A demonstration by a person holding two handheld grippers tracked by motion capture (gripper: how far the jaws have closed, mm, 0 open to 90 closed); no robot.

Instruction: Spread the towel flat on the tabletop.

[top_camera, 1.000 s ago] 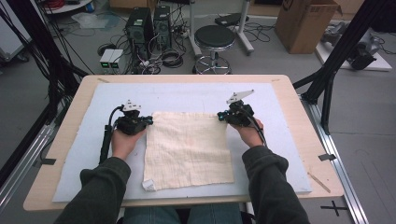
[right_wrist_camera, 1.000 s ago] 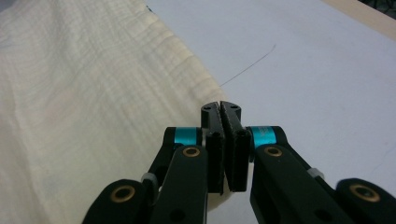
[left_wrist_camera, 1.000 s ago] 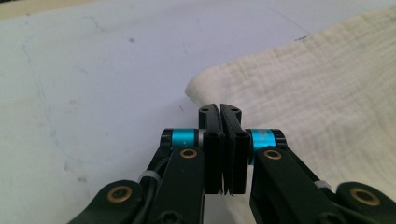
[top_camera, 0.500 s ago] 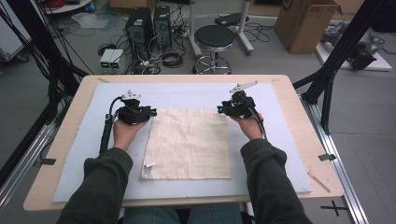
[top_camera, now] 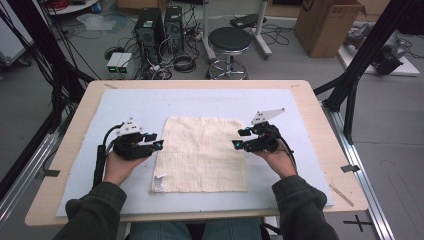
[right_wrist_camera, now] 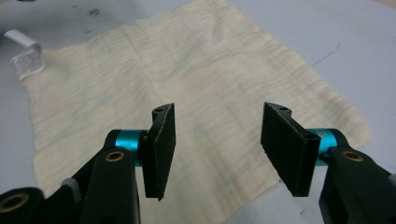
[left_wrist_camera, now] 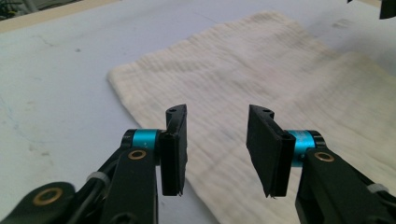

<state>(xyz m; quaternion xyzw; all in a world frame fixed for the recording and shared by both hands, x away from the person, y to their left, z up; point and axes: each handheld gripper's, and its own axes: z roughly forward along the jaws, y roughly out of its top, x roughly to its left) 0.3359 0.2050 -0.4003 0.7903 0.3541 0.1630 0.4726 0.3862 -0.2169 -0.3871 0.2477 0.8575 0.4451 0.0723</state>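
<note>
hands low, l tongs [top_camera: 159,141] & r tongs [top_camera: 235,139] just opening, half-open, empty, flanking flat cloth [top_camera: 202,152]

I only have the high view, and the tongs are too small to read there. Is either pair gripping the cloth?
Observer: No. The left tongs have just been opening; nothing is between them, and the cloth lies flat beneath.
Operator: And the right?
Observer: The right tongs have just been opening too, nothing between them, cloth flat below.
Operator: Anything at the corners?
Observer: The right gripper view shows a white tag curling up in a loop at one corner.
</note>
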